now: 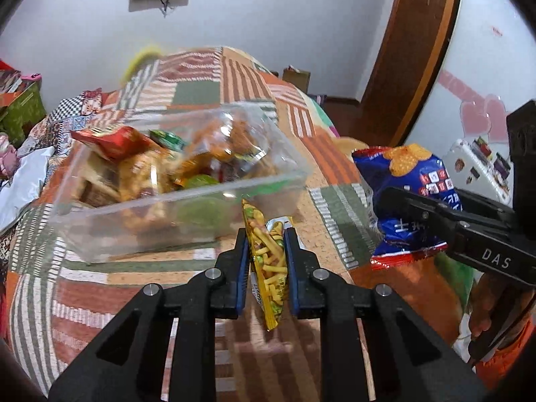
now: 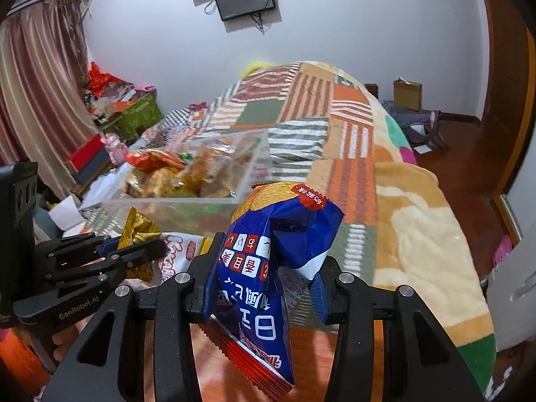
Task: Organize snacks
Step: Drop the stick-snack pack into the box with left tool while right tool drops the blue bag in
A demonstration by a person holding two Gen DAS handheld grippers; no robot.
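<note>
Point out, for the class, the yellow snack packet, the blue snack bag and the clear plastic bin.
yellow snack packet (image 1: 269, 261), left wrist view, its middle between the pads.
blue snack bag (image 2: 261, 261), right wrist view, printed front face.
clear plastic bin (image 1: 187, 214), left wrist view, near side wall.

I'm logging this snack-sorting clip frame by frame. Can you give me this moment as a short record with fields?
surface: patchwork blanket on a bed
container: clear plastic bin, already holding several snack packets
left gripper: shut on yellow snack packet
right gripper: shut on blue snack bag
both packets: held above the blanket, outside the bin
also on blanket: white packet with red lettering
</note>
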